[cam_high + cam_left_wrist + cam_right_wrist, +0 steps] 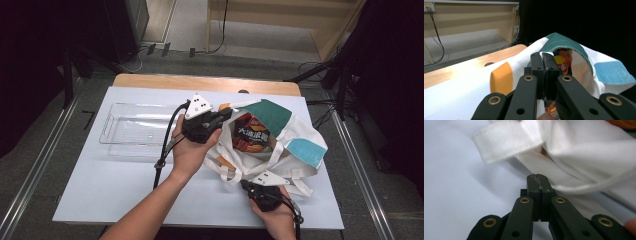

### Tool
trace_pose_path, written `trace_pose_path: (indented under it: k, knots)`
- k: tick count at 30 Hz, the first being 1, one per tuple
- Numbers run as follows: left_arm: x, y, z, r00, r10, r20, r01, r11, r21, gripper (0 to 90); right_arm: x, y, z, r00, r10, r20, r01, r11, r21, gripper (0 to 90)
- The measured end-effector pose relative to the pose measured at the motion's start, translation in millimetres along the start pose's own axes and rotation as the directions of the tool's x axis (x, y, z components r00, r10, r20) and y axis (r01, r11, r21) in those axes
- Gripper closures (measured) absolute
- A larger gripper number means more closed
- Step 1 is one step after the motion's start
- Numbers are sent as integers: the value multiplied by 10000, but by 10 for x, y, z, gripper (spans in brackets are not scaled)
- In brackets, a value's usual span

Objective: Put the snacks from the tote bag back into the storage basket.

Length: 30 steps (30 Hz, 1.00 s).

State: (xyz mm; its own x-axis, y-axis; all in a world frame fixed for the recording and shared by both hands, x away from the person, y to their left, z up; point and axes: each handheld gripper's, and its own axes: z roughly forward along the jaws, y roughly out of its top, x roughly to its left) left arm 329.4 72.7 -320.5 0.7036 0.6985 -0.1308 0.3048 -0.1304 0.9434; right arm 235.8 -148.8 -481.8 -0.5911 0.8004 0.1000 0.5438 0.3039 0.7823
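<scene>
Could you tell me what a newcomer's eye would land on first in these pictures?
Probably the white tote bag with teal, blue and orange patches, lying open at the table's right, a red-and-orange snack packet showing in its mouth. The left gripper is shut at the bag's rim, the right gripper shut by its straps. A clear plastic tray sits left.

Layout relative to the tote bag [280, 145], which lies on the table [100, 190]: the snack packet [251, 135] sits inside its mouth; the clear tray [132, 127] lies well to its left; the left gripper [225, 115] is at its left rim; the right gripper [246, 186] lies just before it, beside the handle straps [506, 138].
</scene>
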Motion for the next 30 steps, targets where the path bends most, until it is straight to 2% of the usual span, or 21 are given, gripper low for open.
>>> trace_pose_path:
  k: [3, 5, 7, 9, 10, 11, 12, 16, 18, 19, 20, 21, 22, 24, 25, 26, 27, 29, 30]
  knots:
    - [-57, -42, -13, 9996, 279, 24, -279, 9996, -6, 883, 3, 92, -197, 9999, 72, -82, -81, 9936, -1130, 875]
    - [-56, -58, -36, 9996, 255, 105, -254, 9997, -39, 846, -19, 174, -366, 9998, 166, 75, -148, 9801, -1978, 858]
    - [-57, -72, -53, 9996, 246, 105, -245, 9997, -67, 772, -56, 234, -554, 9978, 381, 549, -200, 9543, -2981, 816]
    - [-75, -88, -61, 9995, 327, -20, -327, 9995, 19, 684, -93, 268, -681, 9925, 485, 1125, -51, 9337, -3579, 763]
    - [-94, -99, -65, 9988, 474, -125, -472, 9988, 127, 642, -119, 282, -738, 9861, 655, 1524, -7, 9203, -3913, 711]
    - [-112, -109, -64, 9981, 582, -196, -578, 9982, 187, 596, -158, 299, -797, 9757, 946, 1978, -20, 9059, -4234, 651]
    - [-132, -118, -62, 9968, 711, -352, -702, 9971, 283, 556, -202, 315, -828, 9680, 1219, 2195, -141, 8993, -4370, 603]
    - [-163, -176, -21, 9933, 921, -702, -872, 9937, 700, 403, -363, 378, -837, 9431, 2105, 2572, -787, 8933, -4425, 452]
    - [-154, -202, 5, 9923, 924, -823, -856, 9929, 828, 359, -402, 402, -819, 9308, 2314, 2829, -872, 8922, -4431, 363]
    - [-145, -214, 21, 9925, 883, -841, -811, 9931, 848, 348, -411, 416, -809, 9240, 2371, 2999, -874, 8948, -4379, 331]
    - [-145, -214, 21, 9925, 883, -841, -811, 9931, 848, 340, -411, 416, -809, 9240, 2371, 2999, -874, 8948, -4379, 331]
    - [-137, -235, 58, 9918, 885, -916, -791, 9916, 1021, 333, -424, 443, -787, 9200, 2418, 3084, -894, 8958, -4354, 264]
    - [-137, -235, 58, 9918, 885, -916, -791, 9916, 1021, 336, -432, 462, -770, 9228, 2387, 3023, -896, 8963, -4342, 244]
    - [-134, -258, 87, 9907, 961, -964, -854, 9903, 1095, 403, -431, 497, -725, 9212, 2276, 3156, -802, 9047, -4184, 187]
    - [-134, -258, 90, 9913, 952, -914, -853, 9907, 1060, 473, -430, 515, -693, 9184, 2214, 3280, -758, 9120, -4032, 169]
    - [-137, -256, 89, 9917, 1002, -802, -915, 9901, 1060, 586, -434, 533, -653, 9138, 2127, 3459, -666, 9188, -3890, 144]
    - [-149, -254, 90, 9893, 1148, -899, -1049, 9886, 1083, 671, -430, 547, -613, 9078, 2123, 3617, -643, 9226, -3804, 118]
    - [-151, -248, 83, 9893, 1181, -858, -1088, 9884, 1059, 795, -418, 576, -532, 8862, 2111, 4125, -573, 9333, -3544, 74]
    - [-142, -244, 74, 9903, 1132, -809, -1044, 9890, 1050, 823, -420, 585, -506, 8837, 2044, 4210, -535, 9378, -3430, 63]
